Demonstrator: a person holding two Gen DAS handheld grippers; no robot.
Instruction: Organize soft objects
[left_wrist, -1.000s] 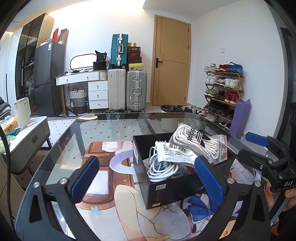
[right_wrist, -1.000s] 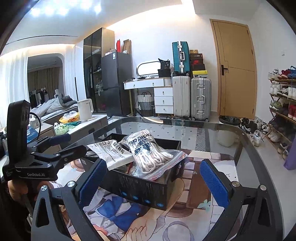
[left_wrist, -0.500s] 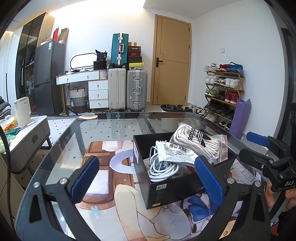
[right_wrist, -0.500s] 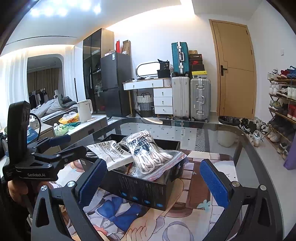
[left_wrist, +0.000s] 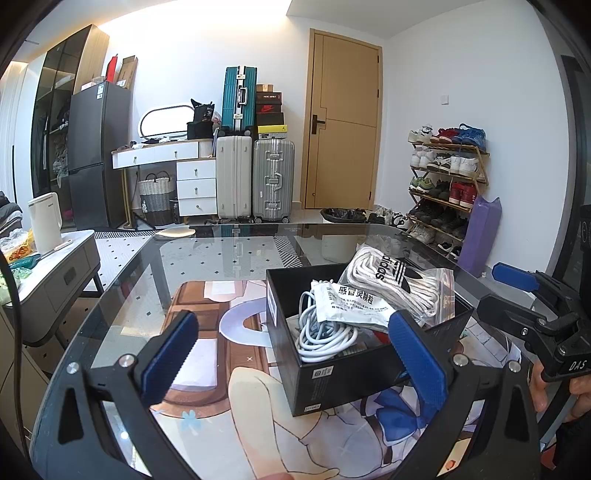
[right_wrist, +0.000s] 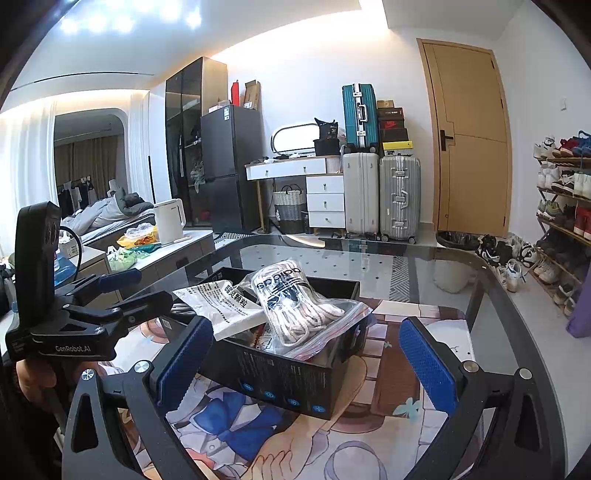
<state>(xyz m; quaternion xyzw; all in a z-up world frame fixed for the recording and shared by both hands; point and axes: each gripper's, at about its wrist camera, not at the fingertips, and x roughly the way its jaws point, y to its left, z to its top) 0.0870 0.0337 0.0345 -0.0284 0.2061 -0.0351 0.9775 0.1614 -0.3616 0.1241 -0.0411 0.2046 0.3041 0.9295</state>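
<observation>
A black box (left_wrist: 354, 373) stands on the glass table, also in the right wrist view (right_wrist: 291, 380). In it lie a clear bag of white laces (left_wrist: 399, 284) (right_wrist: 295, 306), a white printed packet (left_wrist: 351, 302) (right_wrist: 221, 302) and a coiled white cable (left_wrist: 321, 332). My left gripper (left_wrist: 291, 354) is open and empty, held just in front of the box's near left corner. My right gripper (right_wrist: 306, 362) is open and empty, in front of the box's other side. Each gripper shows in the other's view, the right one (left_wrist: 517, 295) and the left one (right_wrist: 122, 291).
A printed mat (left_wrist: 221, 369) lies under the glass table top (left_wrist: 221, 254). A grey side table with a white kettle (left_wrist: 44, 221) stands to the left. Suitcases (left_wrist: 255, 177), a dresser and a shoe rack (left_wrist: 447, 184) line the far walls.
</observation>
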